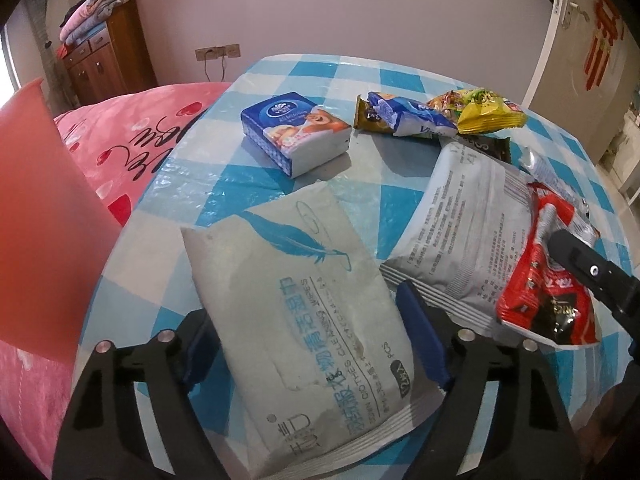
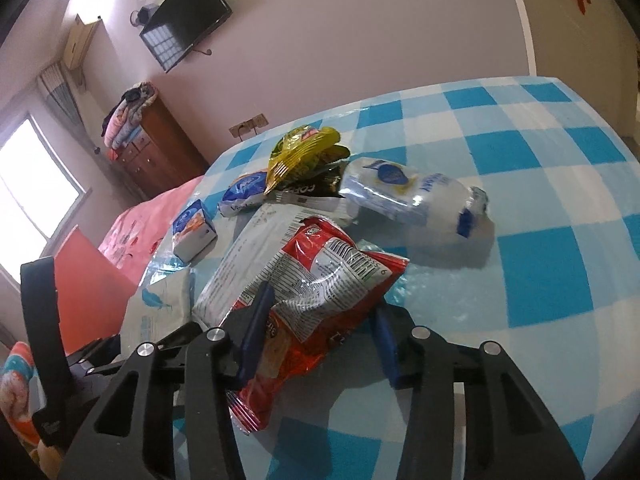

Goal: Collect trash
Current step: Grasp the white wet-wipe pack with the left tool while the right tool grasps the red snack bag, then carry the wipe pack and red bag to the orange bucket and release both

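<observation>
A grey wipes pack (image 1: 304, 320) with a blue feather print lies between the blue fingers of my left gripper (image 1: 304, 308), which press on both of its long edges. The left finger is mostly hidden under the pack. My right gripper (image 2: 322, 300) is shut on a crumpled red snack bag (image 2: 320, 264), with its left finger (image 2: 256, 324) pressing into the foil. In the left wrist view the red snack bag (image 1: 544, 300) hangs from one black finger (image 1: 580, 260) of the right gripper. Under the bag lies a grey-white packet (image 1: 460, 220).
On the blue checked tablecloth (image 1: 280, 76) lie a blue tissue pack (image 1: 296, 132), a blue-white wrapper (image 1: 412, 118), a yellow-green snack bag (image 1: 484, 112), dark sachets and a clear printed bag (image 2: 416, 196). A red flat board (image 1: 36, 200) stands at the left, before a pink bed (image 1: 140, 140).
</observation>
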Demonstrator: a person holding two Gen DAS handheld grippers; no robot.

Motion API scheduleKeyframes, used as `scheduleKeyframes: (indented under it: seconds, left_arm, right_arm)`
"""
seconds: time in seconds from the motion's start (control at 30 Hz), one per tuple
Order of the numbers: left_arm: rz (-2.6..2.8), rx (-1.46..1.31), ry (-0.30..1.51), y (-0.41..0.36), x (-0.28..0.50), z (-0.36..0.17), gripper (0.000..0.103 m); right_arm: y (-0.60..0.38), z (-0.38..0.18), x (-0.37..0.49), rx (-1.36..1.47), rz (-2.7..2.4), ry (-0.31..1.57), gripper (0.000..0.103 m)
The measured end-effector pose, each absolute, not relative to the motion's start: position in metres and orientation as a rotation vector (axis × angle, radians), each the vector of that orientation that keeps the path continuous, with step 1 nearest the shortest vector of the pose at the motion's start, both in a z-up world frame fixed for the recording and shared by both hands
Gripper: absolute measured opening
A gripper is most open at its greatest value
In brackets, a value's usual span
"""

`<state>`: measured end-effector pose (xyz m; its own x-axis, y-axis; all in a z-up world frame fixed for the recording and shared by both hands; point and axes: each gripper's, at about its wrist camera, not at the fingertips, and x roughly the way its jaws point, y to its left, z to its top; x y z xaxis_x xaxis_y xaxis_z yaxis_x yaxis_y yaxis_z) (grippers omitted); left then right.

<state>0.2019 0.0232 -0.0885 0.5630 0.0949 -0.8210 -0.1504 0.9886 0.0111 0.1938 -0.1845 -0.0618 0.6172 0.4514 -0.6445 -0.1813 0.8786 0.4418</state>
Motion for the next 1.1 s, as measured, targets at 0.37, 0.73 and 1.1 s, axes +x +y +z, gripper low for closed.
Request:
scheduleKeyframes:
  seconds: [0.37, 0.73, 1.1]
  left_arm:
    - [0.126, -0.076, 0.957, 0.026, 0.191, -0.086, 0.07]
    - [0.091, -0.106, 0.927, 0.034, 0.168, -0.082, 0.068]
    - [0.089, -0.052, 0.812, 0.04, 0.144, -0.044, 0.068]
  right_arm:
    - [-0.2, -0.057, 0.173, 0.371, 0.384, 0.803, 0.047]
    - [-0.195, -0.05, 0.157, 0.337, 0.385, 0.794, 0.047]
    - [-0.188, -0.044, 0.143, 0.338, 0.392, 0.798, 0.047]
